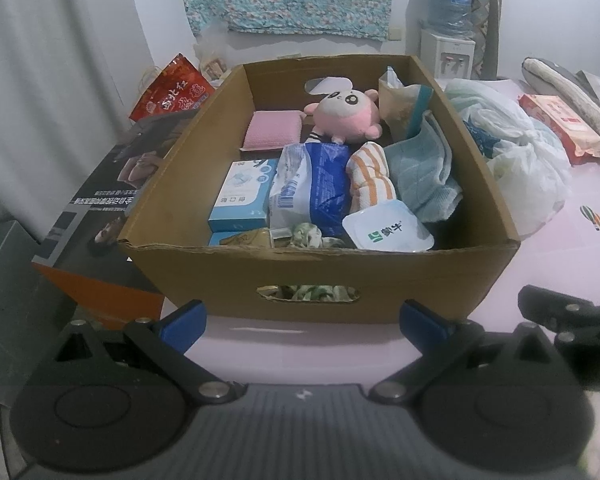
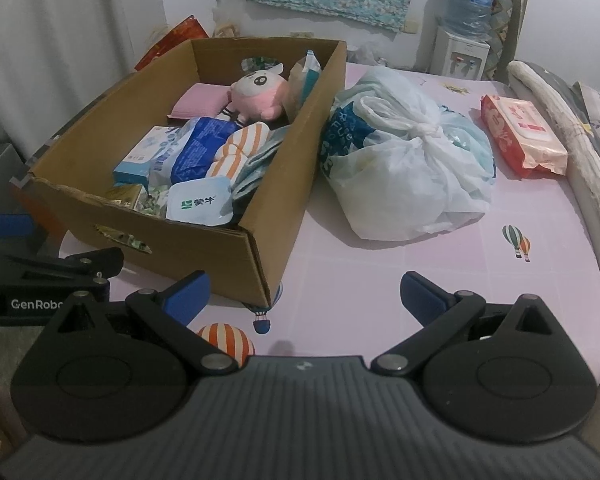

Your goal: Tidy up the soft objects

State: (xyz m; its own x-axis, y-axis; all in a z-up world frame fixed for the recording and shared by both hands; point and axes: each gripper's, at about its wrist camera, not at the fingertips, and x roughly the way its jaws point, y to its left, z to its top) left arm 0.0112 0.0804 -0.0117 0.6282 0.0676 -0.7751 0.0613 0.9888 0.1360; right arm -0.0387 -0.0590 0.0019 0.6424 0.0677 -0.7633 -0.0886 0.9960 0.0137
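Note:
A brown cardboard box (image 1: 380, 280) (image 2: 204, 252) stands on the pink patterned surface. It holds a pink plush toy (image 1: 346, 114) (image 2: 258, 90), a pink sponge pad (image 1: 274, 128), an orange-striped cloth (image 1: 370, 178) (image 2: 240, 144), a light blue towel (image 1: 424, 172), a blue-and-white packet (image 1: 312, 184) and small boxes. My left gripper (image 1: 304, 320) is open just in front of the box's near wall, holding nothing. My right gripper (image 2: 304, 296) is open over the surface by the box's right front corner, also empty.
A tied white plastic bag (image 2: 408, 160) (image 1: 516, 152) lies right of the box. A red wet-wipes pack (image 2: 520, 136) lies further right, beside a rolled cushion (image 2: 572, 132). A water dispenser (image 2: 464, 28) stands at the back wall. Dark boxes (image 1: 100, 200) sit left of the cardboard box.

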